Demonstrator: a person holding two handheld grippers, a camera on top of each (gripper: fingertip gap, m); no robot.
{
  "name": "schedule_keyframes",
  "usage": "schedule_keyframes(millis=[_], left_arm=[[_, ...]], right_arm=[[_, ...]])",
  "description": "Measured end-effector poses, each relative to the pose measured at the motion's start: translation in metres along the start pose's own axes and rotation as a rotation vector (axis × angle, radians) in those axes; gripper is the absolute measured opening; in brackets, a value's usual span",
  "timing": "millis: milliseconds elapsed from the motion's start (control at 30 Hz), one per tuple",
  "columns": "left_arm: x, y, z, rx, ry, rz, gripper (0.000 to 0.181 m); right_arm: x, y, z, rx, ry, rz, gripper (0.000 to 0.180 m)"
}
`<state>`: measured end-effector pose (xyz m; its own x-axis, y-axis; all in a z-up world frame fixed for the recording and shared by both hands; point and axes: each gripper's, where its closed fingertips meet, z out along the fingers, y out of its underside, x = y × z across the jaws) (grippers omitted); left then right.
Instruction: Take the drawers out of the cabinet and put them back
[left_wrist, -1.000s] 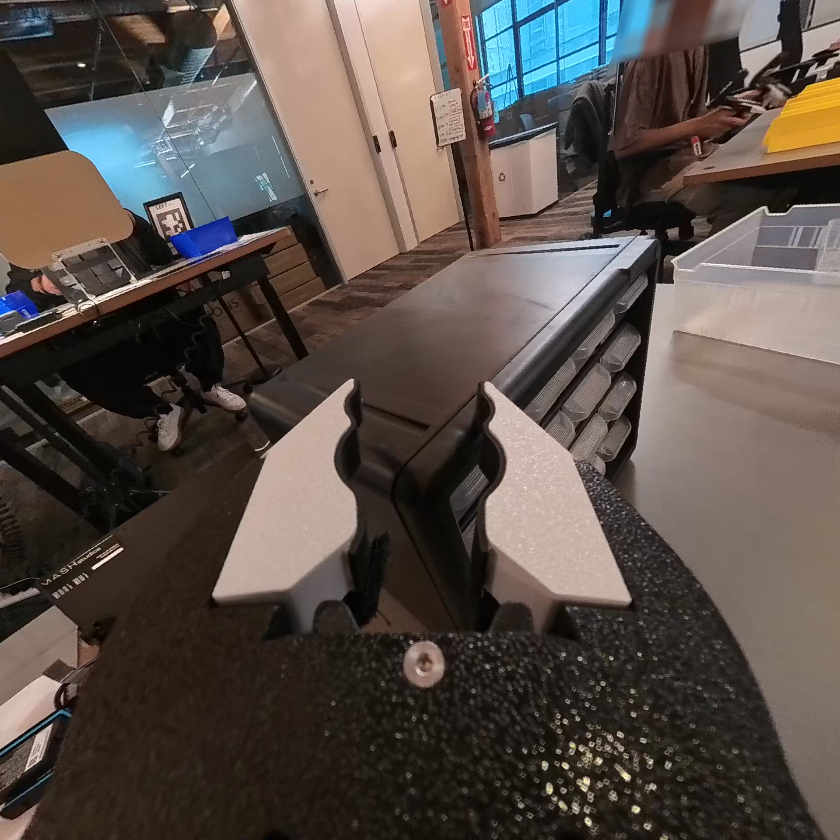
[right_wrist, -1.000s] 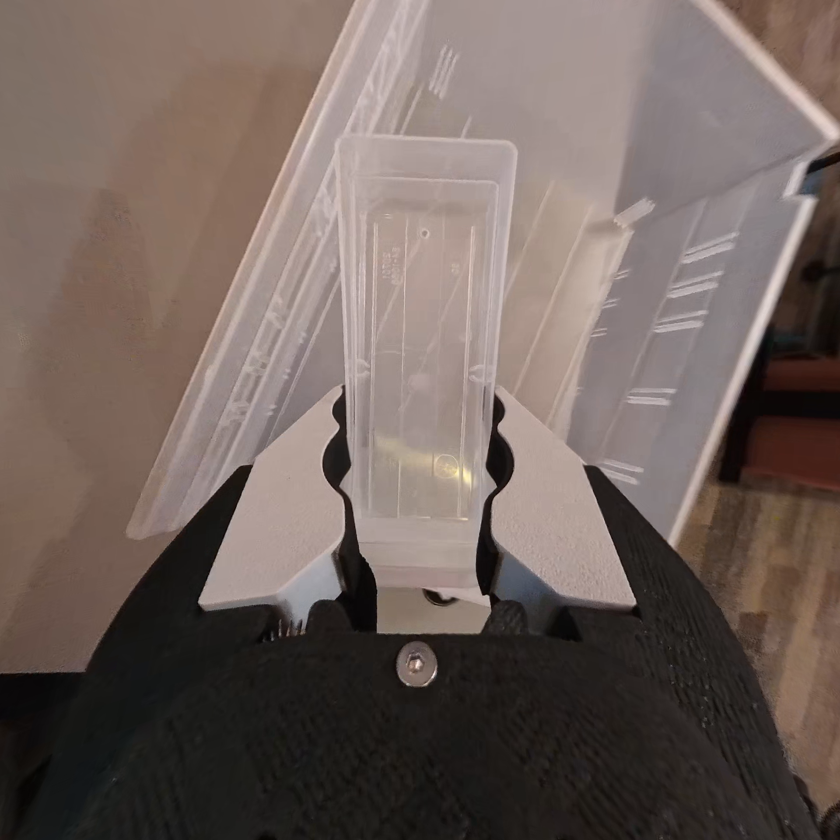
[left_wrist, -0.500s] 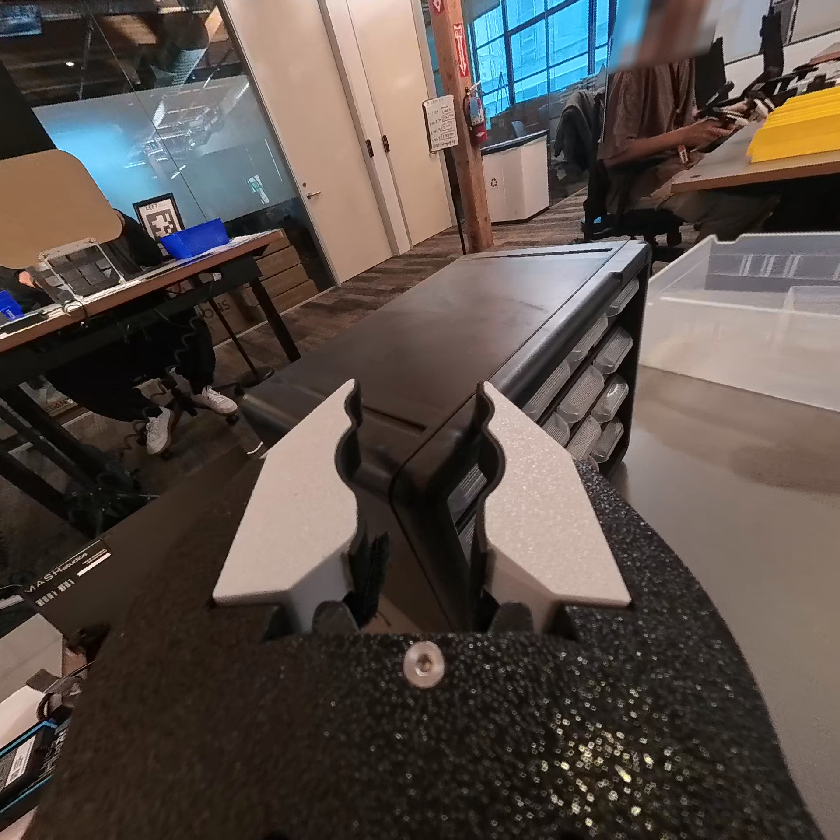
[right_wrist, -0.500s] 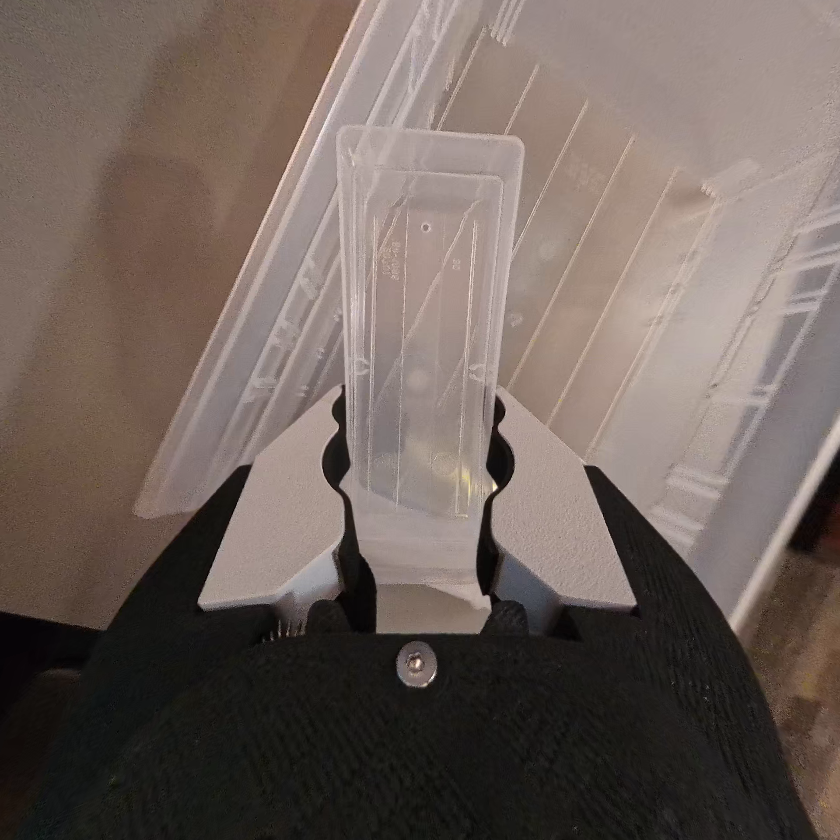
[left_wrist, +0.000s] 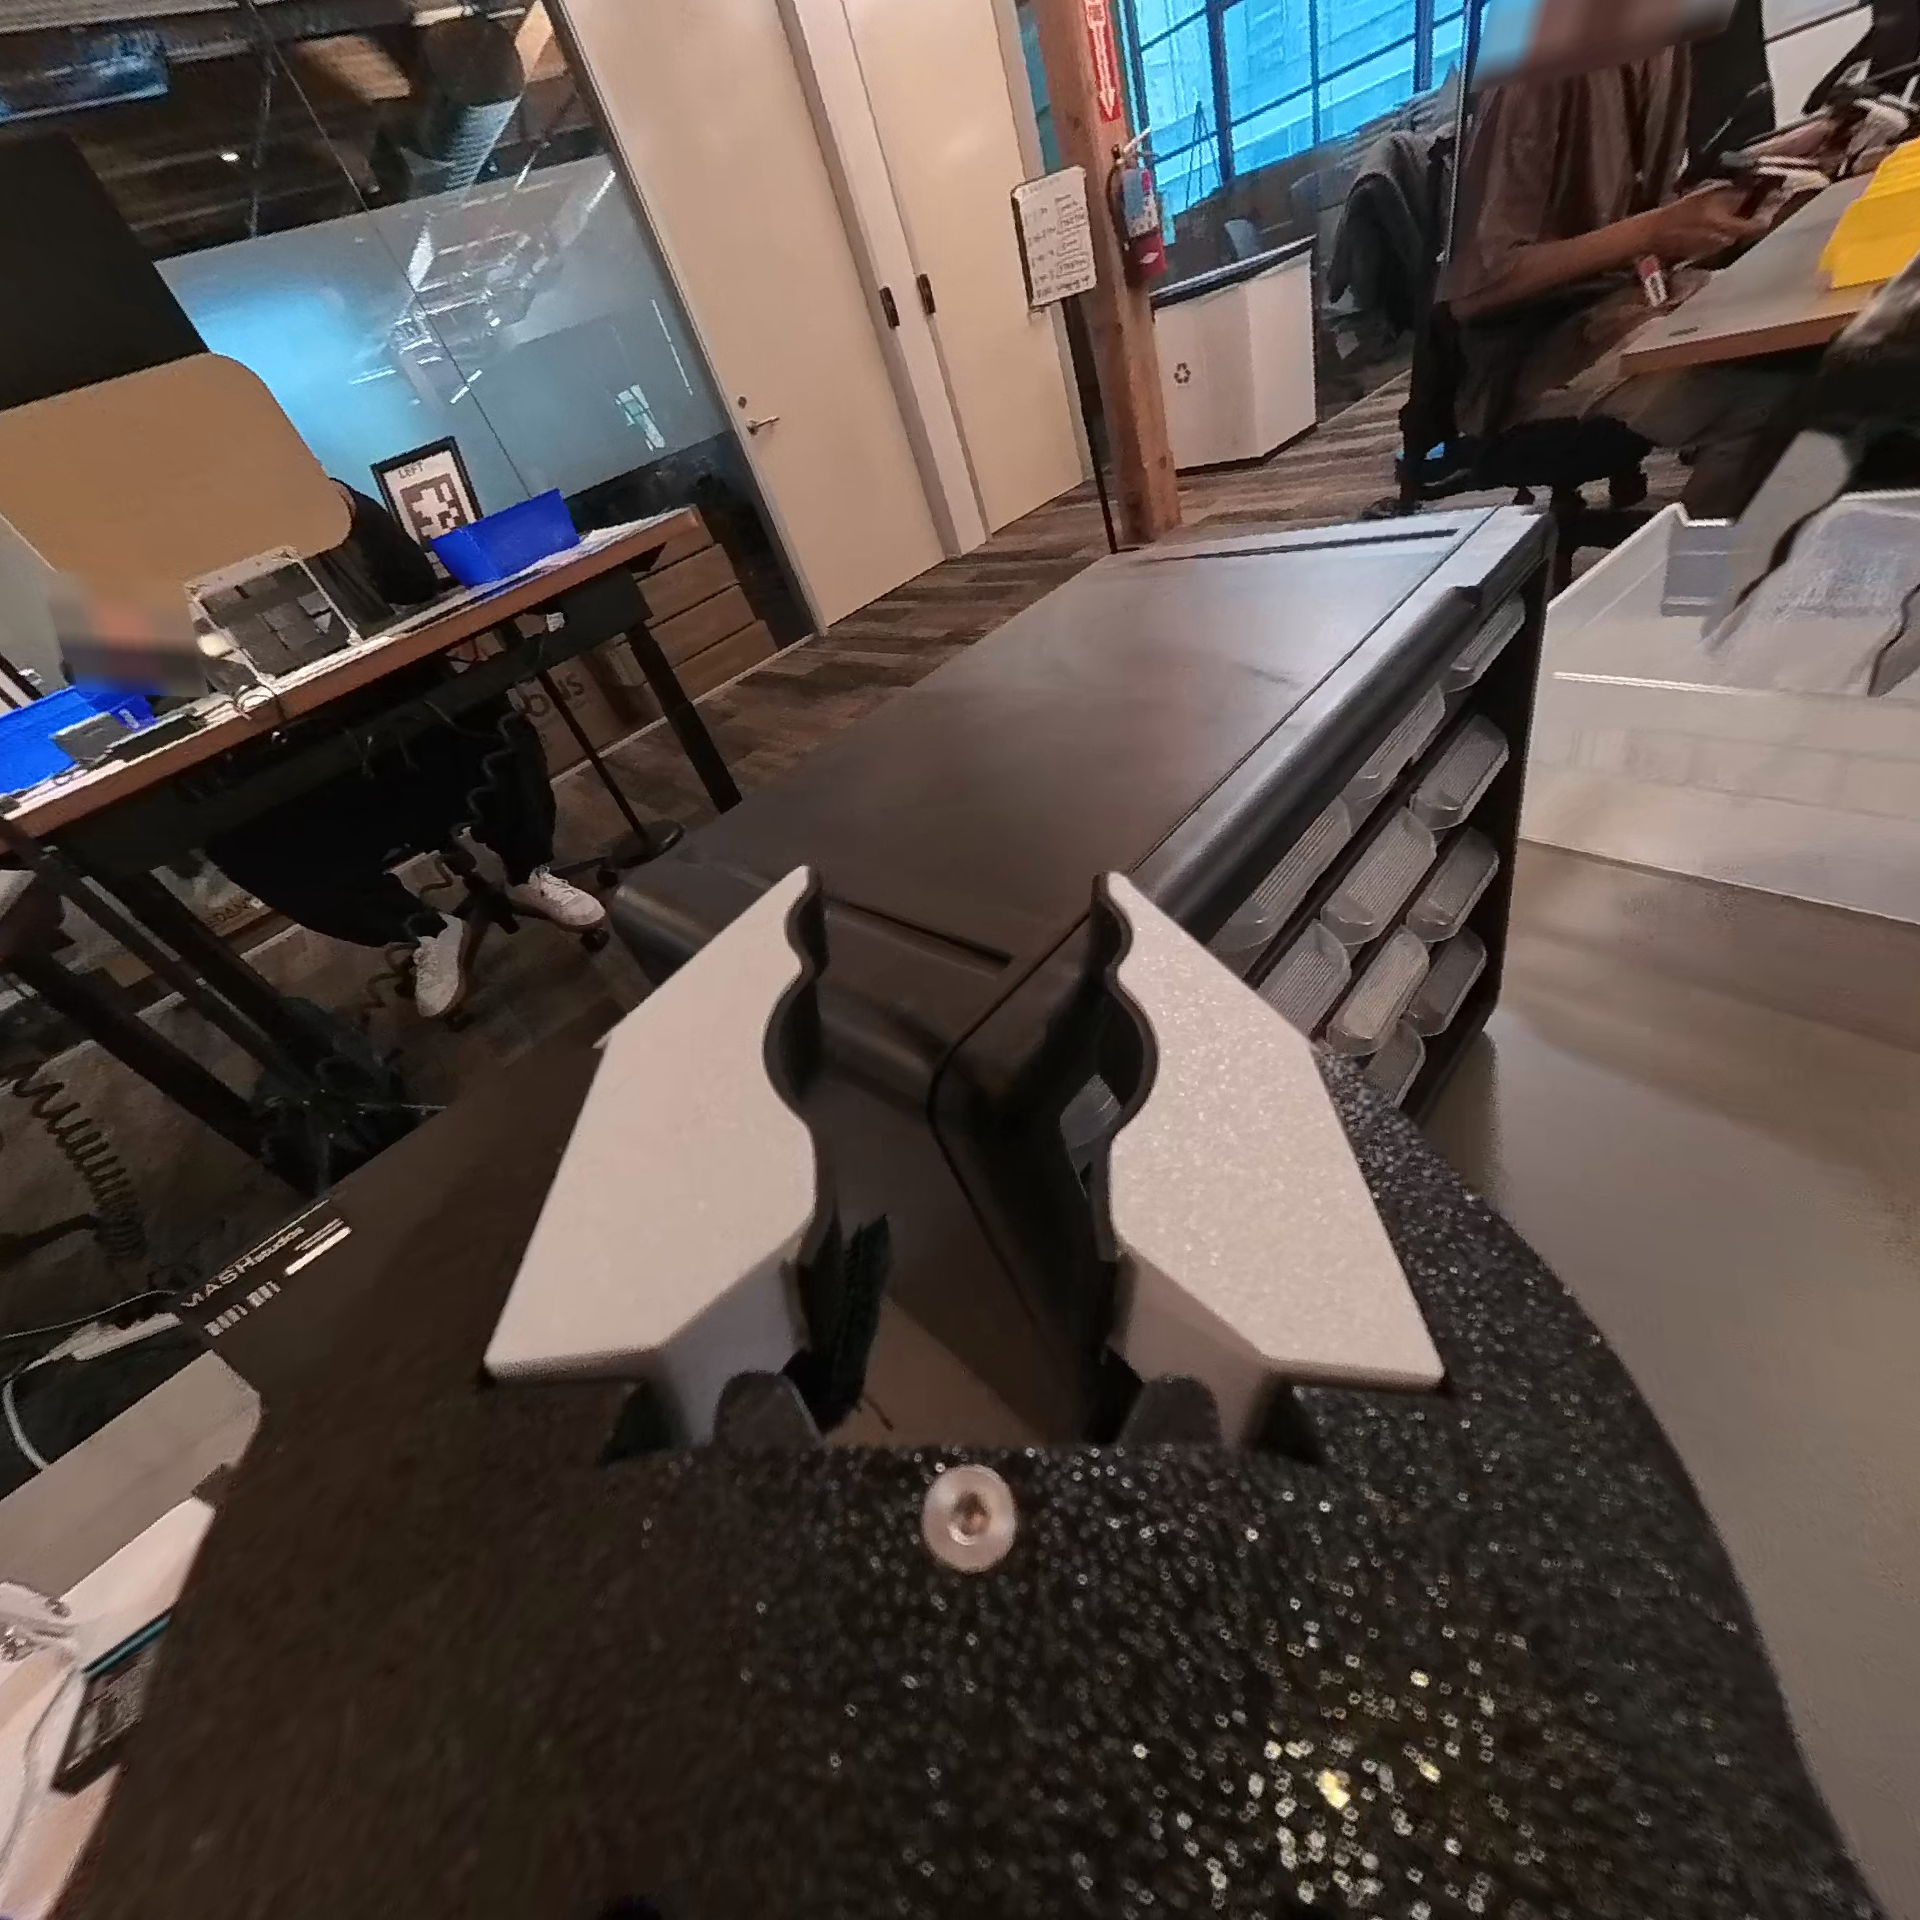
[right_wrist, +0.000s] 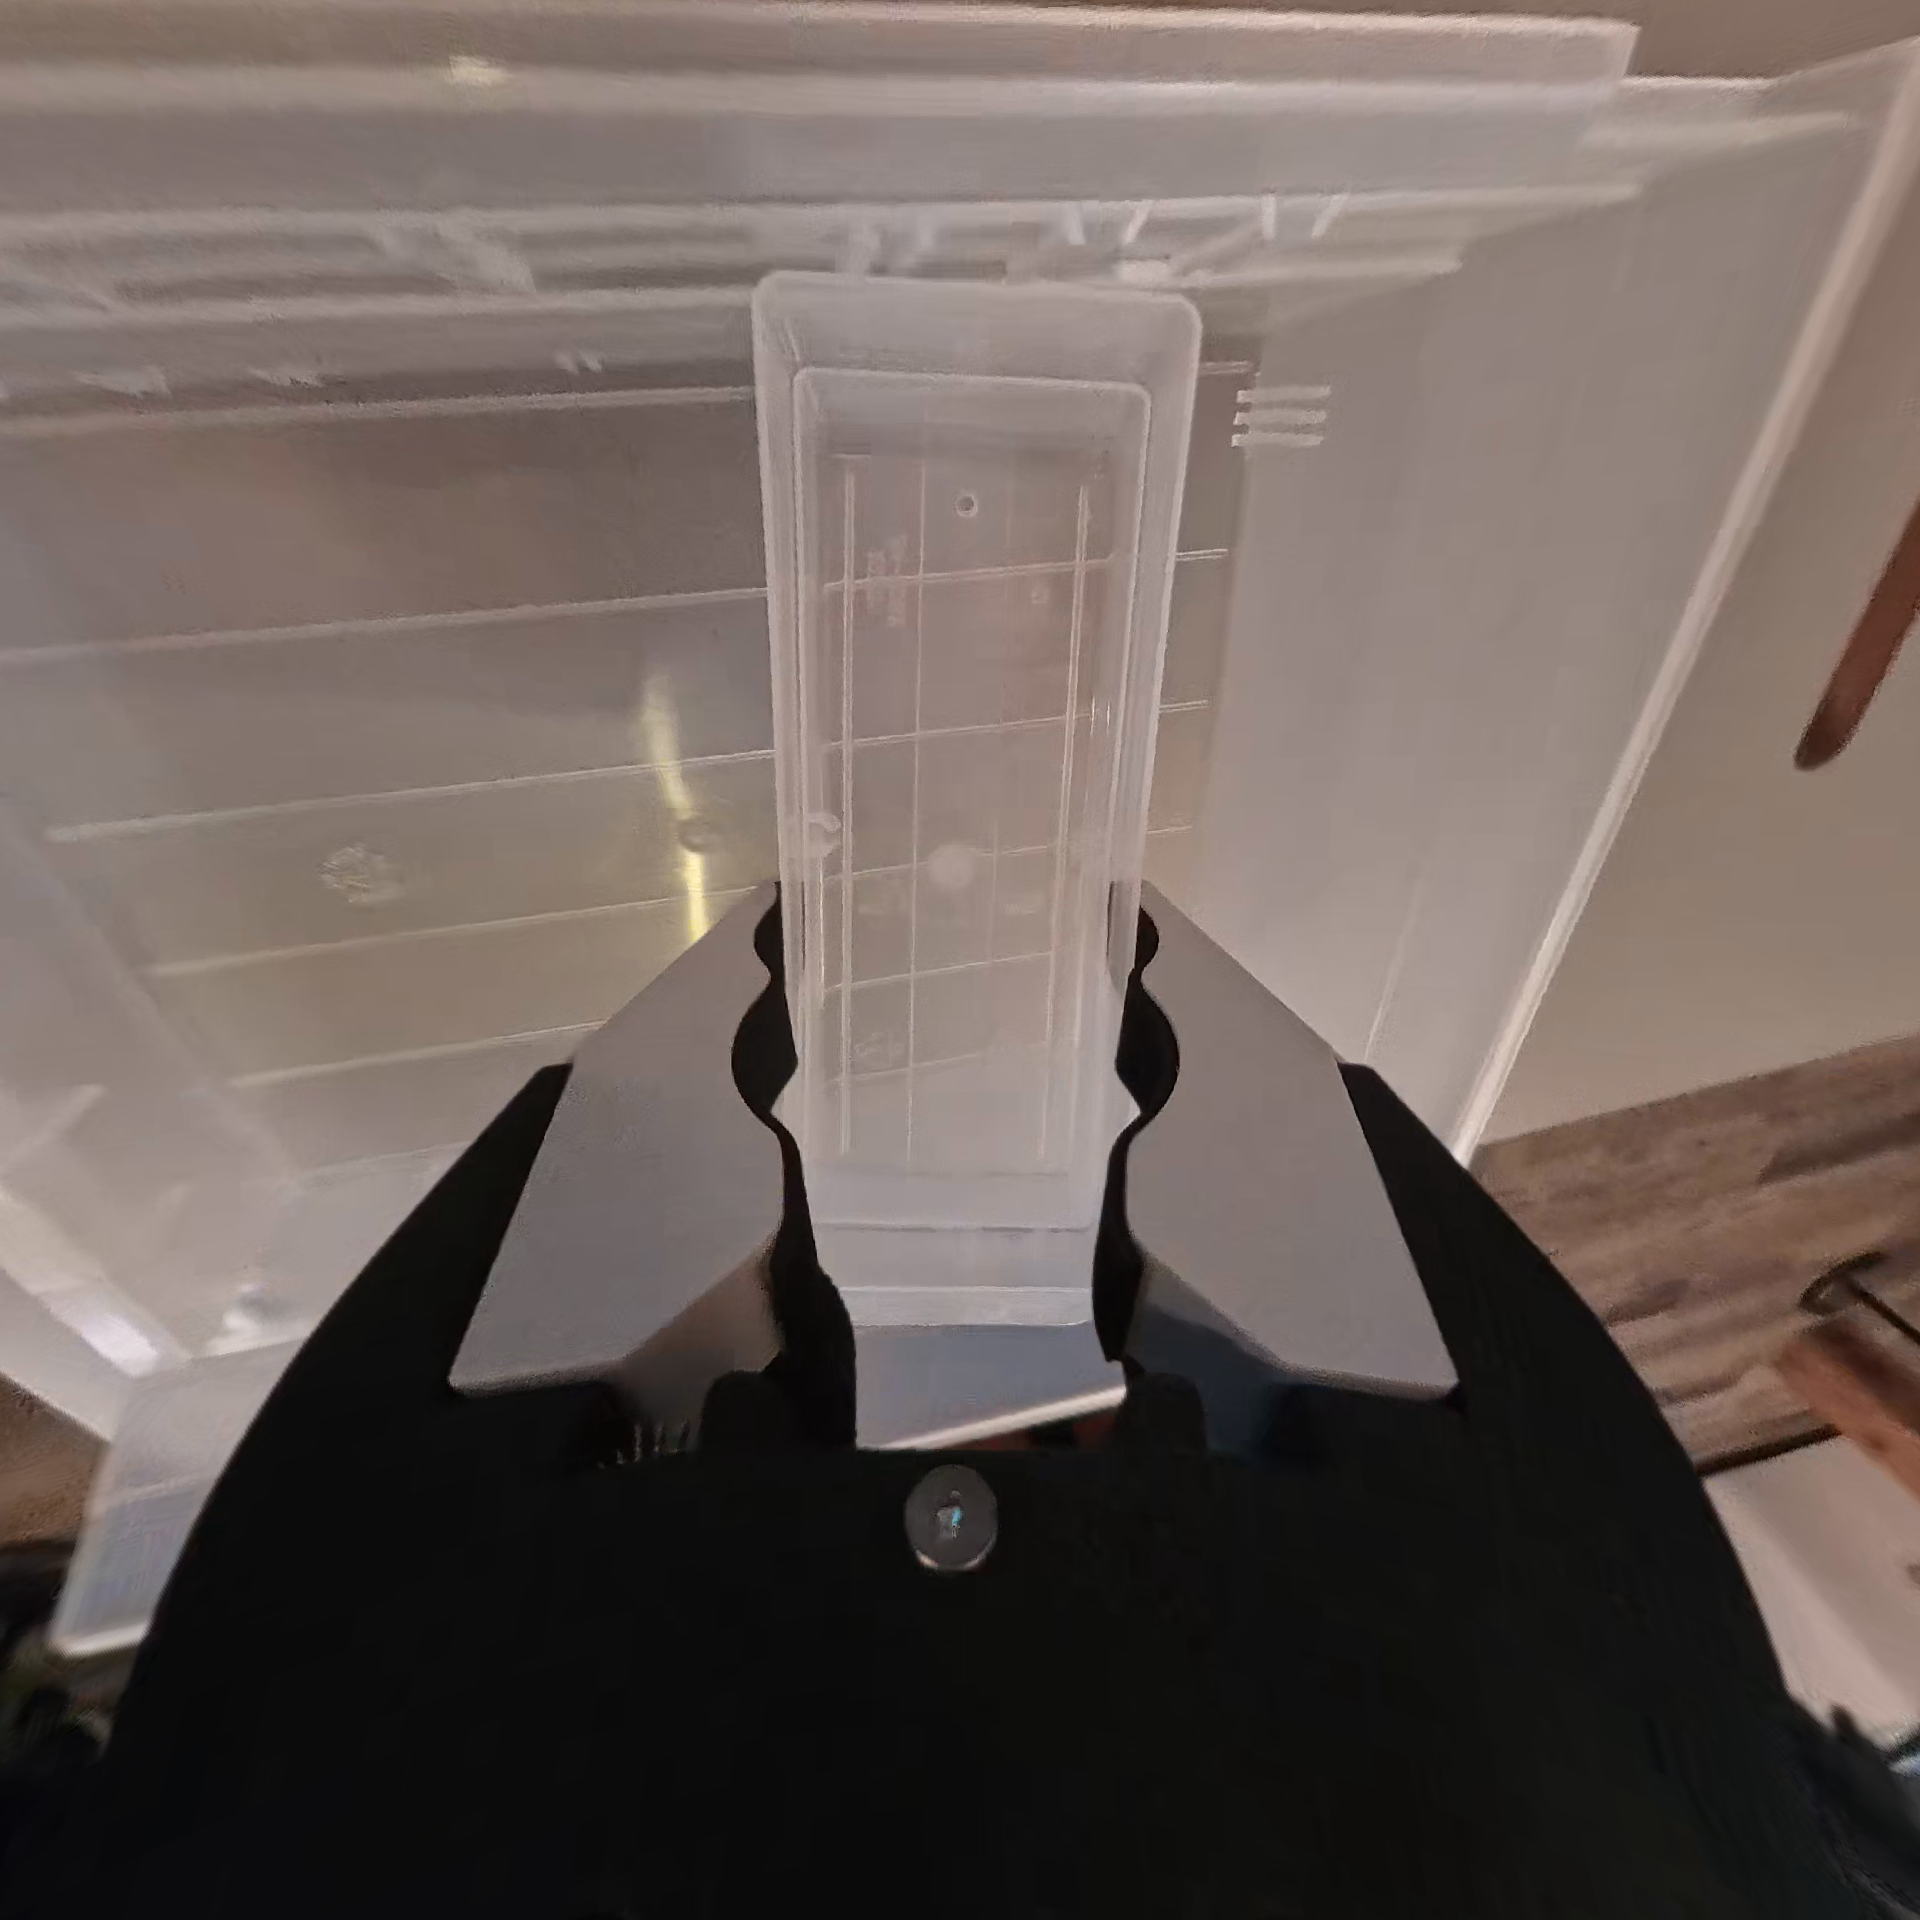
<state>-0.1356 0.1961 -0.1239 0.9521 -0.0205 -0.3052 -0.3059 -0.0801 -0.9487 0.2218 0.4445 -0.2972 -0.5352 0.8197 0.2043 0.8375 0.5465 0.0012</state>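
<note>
- Holding a single clear drawer in my right gripper, I had the fingers closed on its two long side walls near one short end, the rest sticking out ahead of the gripper
- It looked empty, thin-walled and see-through, so I judged it very light, a little springy and slick; a hard squeeze could bow the walls or let it pop out
- I thought the best hold was low on the side walls close to the end, where that short end wall stiffens them
- Behind it lay a large clear bin, blurred in the right wrist view; I could not tell whether the drawer touched it
- My left gripper was set around the near top corner of the black cabinet, its fingers only part open, one to each side of that corner; whether they pressed on it I could not tell
- That cabinet stood at the left edge of the desk, with rows of drawers seated in its front
- I judged it stiff and much heavier than a drawer, so steadying it by its frame made sense
- A clear bin sat on the desk just past the cabinet's far end
</note>
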Motion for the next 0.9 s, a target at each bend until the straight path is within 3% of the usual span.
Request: schedule_keyframes(millis=[400, 533, 733, 900], left_arm=[[0.01, -0.005, 0.009, -0.013, -0.005, 0.023, 0.051], [0.009, -0.005, 0.008, -0.014, -0.005, 0.022, 0.052], [0.009, -0.004, 0.007, -0.005, 0.009, -0.001, 0.053], [0.006, -0.002, 0.005, 0.002, 0.016, -0.017, 0.053]], right_arm=[[0.03, 0.018, 0.054, -0.113, -0.052, -0.148, 0.064], [0.028, 0.027, 0.055, -0.177, -0.048, -0.13, 0.081], [0.032, 0.027, 0.005, -0.151, 0.111, 0.042, 0.092], [0.019, -0.027, -0.089, -0.048, 0.476, 0.136, 0.09]])
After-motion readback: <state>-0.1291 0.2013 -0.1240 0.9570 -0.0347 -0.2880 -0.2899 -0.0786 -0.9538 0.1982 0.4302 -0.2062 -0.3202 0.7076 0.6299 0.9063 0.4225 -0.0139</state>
